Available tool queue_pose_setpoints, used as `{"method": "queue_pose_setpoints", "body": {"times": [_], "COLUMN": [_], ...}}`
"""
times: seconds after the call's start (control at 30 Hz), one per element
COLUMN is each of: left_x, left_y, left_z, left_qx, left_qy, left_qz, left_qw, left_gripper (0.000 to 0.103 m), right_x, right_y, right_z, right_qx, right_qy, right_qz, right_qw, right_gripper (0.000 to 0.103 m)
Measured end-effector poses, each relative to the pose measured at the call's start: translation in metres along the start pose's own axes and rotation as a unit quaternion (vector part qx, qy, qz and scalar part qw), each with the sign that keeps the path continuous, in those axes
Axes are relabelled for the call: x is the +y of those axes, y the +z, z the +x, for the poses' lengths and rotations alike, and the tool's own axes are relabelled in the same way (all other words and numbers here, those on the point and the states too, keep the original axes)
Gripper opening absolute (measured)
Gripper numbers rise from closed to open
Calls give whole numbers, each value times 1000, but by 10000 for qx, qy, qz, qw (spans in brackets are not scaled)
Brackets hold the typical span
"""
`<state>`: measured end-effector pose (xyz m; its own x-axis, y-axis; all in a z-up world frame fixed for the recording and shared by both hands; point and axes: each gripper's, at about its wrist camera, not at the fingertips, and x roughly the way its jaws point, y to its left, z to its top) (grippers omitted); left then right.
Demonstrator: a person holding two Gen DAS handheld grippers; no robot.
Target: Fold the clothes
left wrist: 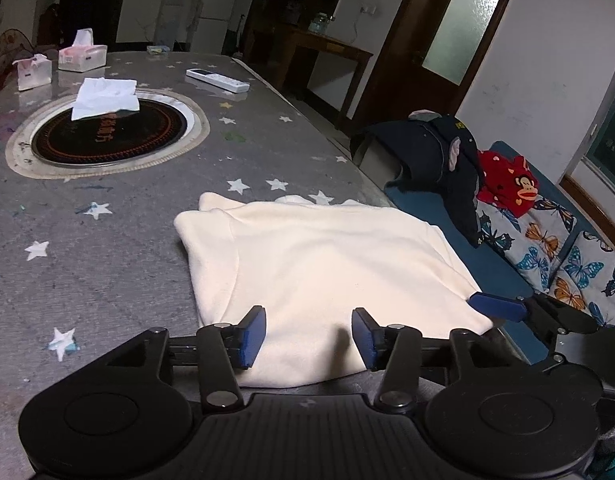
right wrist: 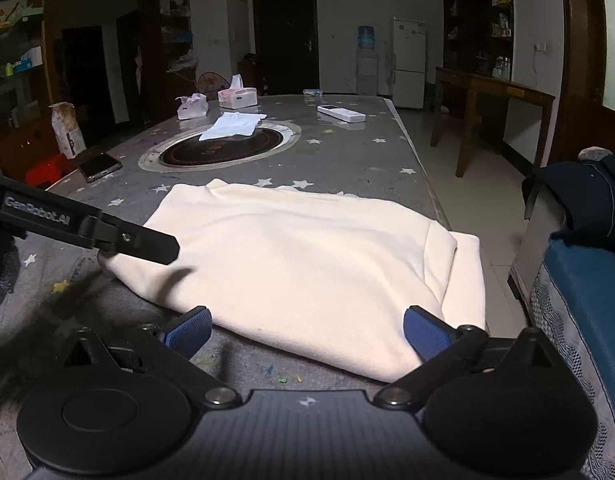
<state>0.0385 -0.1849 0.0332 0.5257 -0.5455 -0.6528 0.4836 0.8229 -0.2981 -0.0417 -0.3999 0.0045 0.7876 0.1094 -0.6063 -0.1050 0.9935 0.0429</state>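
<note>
A cream garment (left wrist: 327, 264) lies folded flat on the grey star-patterned table (left wrist: 107, 260), near its front edge. My left gripper (left wrist: 309, 336) is open, its blue pads just above the garment's near hem. My right gripper (right wrist: 305, 330) is open wide, straddling the near edge of the garment (right wrist: 307, 264). The right gripper's blue finger also shows in the left wrist view (left wrist: 499, 307) at the garment's right corner. The left gripper's black arm shows in the right wrist view (right wrist: 107, 236) over the garment's left corner.
A round black hotplate inset (left wrist: 107, 132) with a white tissue (left wrist: 105, 98) sits mid-table. Tissue boxes (left wrist: 82, 56), a white remote (left wrist: 217, 80) and a phone (right wrist: 101, 166) lie farther off. A blue sofa (left wrist: 507, 264) with dark and red clothes (left wrist: 507, 180) stands right of the table.
</note>
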Motion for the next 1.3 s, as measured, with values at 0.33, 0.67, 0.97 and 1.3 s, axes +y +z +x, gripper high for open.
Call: {"method": "queue_pose_setpoints", "body": {"times": [0.33, 0.67, 0.97, 1.3], "left_x": [7, 5, -2, -8], "left_y": [-3, -8, -25, -49], "left_z": [-1, -15, -33, -56], "left_qx": [6, -87, -198, -342], "left_qy": [99, 198, 384, 527], "left_qz": [-52, 20, 250, 333], "left_qw": [9999, 9998, 9988, 9975], "left_gripper": [54, 61, 83, 103], "right_x": [18, 20, 19, 17], "right_y": [-6, -10, -10, -10], "right_z": [9, 11, 13, 12], "right_qx": [176, 167, 176, 185], "right_qy": [-372, -457, -420, -403], "right_qz": [-373, -483, -437, -419], "right_qw": [9985, 9976, 9980, 9981], "right_gripper": [103, 103, 103, 103]}}
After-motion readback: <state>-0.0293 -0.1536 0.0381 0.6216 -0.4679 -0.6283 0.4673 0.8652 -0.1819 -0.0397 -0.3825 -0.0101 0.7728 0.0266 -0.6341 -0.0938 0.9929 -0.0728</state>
